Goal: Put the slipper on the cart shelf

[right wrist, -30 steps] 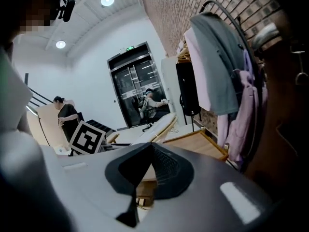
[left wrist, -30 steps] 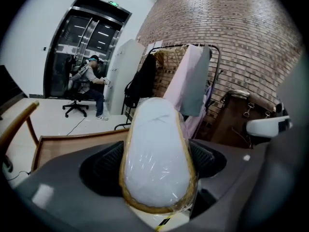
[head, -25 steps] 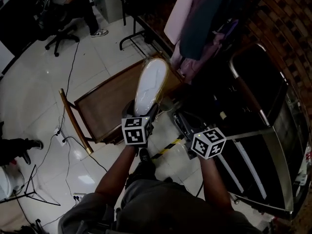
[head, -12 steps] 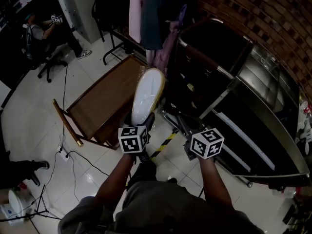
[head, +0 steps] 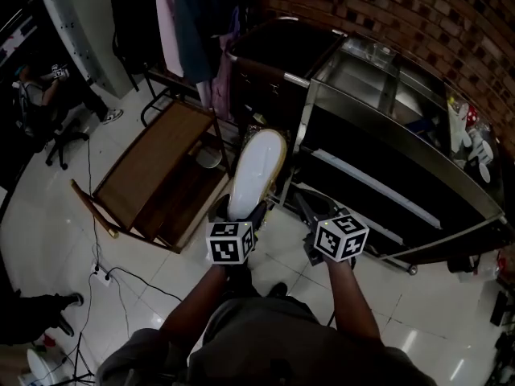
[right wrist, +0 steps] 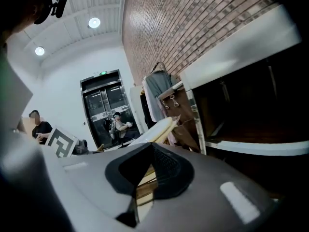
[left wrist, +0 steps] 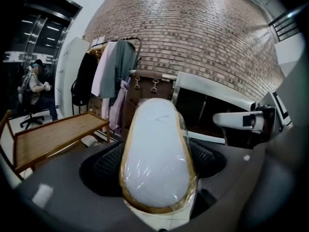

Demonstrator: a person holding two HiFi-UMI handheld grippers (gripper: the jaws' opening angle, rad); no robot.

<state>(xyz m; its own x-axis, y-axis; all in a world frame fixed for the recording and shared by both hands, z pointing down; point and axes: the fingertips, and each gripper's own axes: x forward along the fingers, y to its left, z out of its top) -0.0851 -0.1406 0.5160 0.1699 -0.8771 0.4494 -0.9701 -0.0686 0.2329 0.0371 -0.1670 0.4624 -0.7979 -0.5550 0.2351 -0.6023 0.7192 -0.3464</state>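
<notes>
A white slipper [head: 256, 169] wrapped in clear plastic, with a tan sole edge, sticks forward from my left gripper [head: 241, 212]. In the left gripper view the slipper [left wrist: 157, 168] fills the middle, sole up, and the left gripper [left wrist: 158, 146] is shut on it with its jaws spread wide along the slipper's sides. The steel-framed cart [head: 400, 125] with dark shelves stands just ahead and to the right; its pale top rim [left wrist: 212, 92] shows past the slipper's toe. My right gripper [head: 307, 209] hangs beside the left one, and in its own view the right gripper [right wrist: 141, 183] is shut on nothing, with the cart's rim [right wrist: 231, 52] close by.
A low wooden table [head: 153, 171] stands on the white tiled floor at the left. Garments hang on a rack [head: 193, 22] against the brick wall [head: 386, 6]. A person sits on an office chair [head: 44, 95] far left. Cables [head: 105, 272] cross the floor.
Both grippers, with the slipper, have swung from above the wooden table to the right, towards the steel cart. The cart now lies right ahead and the table has slid off to the left.
</notes>
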